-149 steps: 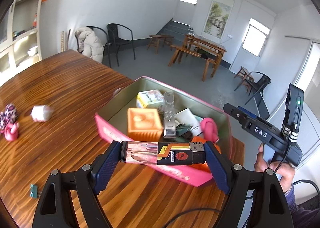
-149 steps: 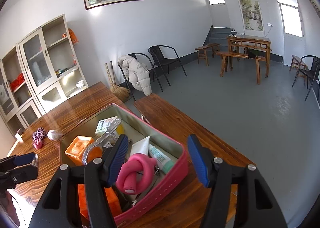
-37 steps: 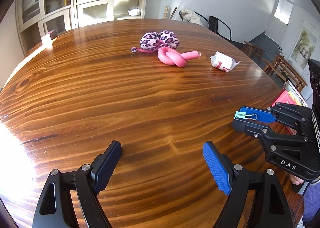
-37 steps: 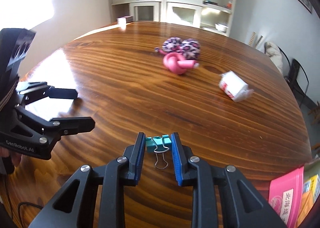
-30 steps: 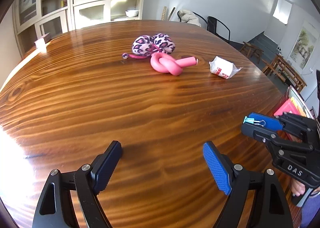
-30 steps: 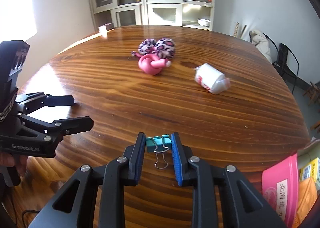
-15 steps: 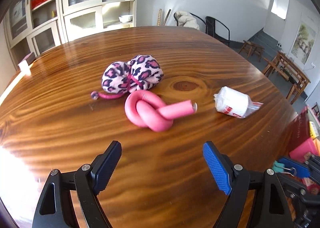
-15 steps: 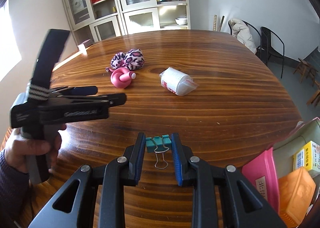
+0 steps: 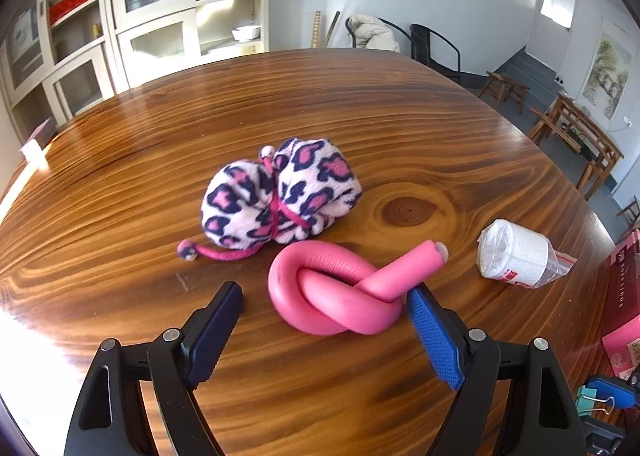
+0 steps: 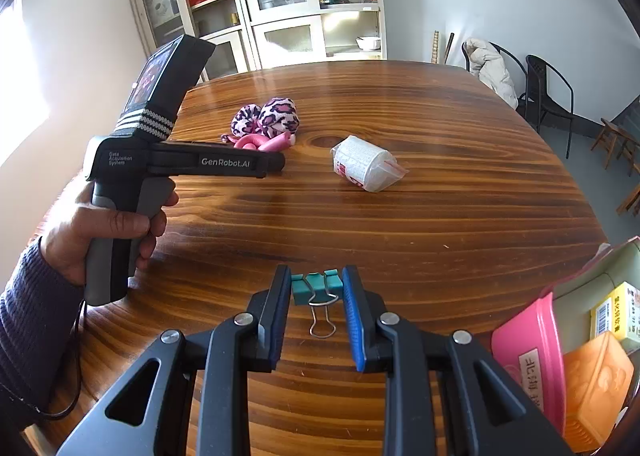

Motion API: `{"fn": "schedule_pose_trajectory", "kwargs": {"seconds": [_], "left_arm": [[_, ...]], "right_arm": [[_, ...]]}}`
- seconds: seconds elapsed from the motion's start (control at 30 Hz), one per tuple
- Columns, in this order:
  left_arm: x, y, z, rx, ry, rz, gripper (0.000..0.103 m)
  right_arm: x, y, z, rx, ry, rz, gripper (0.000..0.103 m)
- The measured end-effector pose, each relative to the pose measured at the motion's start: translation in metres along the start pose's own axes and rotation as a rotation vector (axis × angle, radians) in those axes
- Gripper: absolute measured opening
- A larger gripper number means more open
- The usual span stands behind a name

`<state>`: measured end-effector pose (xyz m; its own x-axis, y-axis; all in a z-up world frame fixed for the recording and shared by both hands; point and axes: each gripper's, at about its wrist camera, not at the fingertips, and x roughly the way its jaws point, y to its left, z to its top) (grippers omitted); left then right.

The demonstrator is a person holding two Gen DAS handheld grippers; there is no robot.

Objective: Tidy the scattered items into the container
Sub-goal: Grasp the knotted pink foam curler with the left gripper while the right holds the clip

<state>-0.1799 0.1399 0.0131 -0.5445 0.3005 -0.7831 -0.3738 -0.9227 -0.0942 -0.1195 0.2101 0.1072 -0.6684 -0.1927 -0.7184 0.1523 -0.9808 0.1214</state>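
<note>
Pink foam twist (image 9: 336,296) on tabletop (image 9: 400,136) lying between wide-open left gripper (image 9: 326,320) fingers, needing centring before squeezing; right gripper (image 10: 316,298) pinching teal binder clip (image 10: 317,287) beside pink container (image 10: 528,360).

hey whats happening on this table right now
A person is tidying loose items into a pink container at the table's edge, a handheld gripper in each hand. The right gripper is shut on a teal binder clip, not yet over the container. The left gripper is open, its fingers on either side of a knotted pink foam curler. A leopard-print pouch and a bagged white roll lie on the wood.
</note>
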Motion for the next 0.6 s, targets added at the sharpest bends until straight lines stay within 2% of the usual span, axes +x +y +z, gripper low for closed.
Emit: {"fn": "schedule_pose_trajectory", "kwargs": {"seconds": [0.07,0.13,0.2,0.23,0.6], "left_arm": [[0.000,0.002,0.003,-0.014,-0.008,-0.037,0.086],[0.000,0.004,0.005,-0.028,-0.012,-0.044,0.085],[-0.002,0.005,0.006,-0.033,-0.020,-0.040,0.069],[-0.003,0.004,0.006,-0.033,-0.021,-0.037,0.067],[-0.016,0.004,-0.002,-0.066,-0.057,0.006,0.067]], "right_arm": [[0.000,0.000,0.000,0.001,0.003,-0.004,0.029],[0.001,0.000,0.000,0.002,0.002,-0.009,0.029],[0.001,0.001,0.000,0.001,0.001,-0.012,0.029],[0.001,0.001,0.000,0.001,0.000,-0.015,0.029],[-0.012,-0.005,0.002,0.032,-0.049,-0.034,0.029]]}}
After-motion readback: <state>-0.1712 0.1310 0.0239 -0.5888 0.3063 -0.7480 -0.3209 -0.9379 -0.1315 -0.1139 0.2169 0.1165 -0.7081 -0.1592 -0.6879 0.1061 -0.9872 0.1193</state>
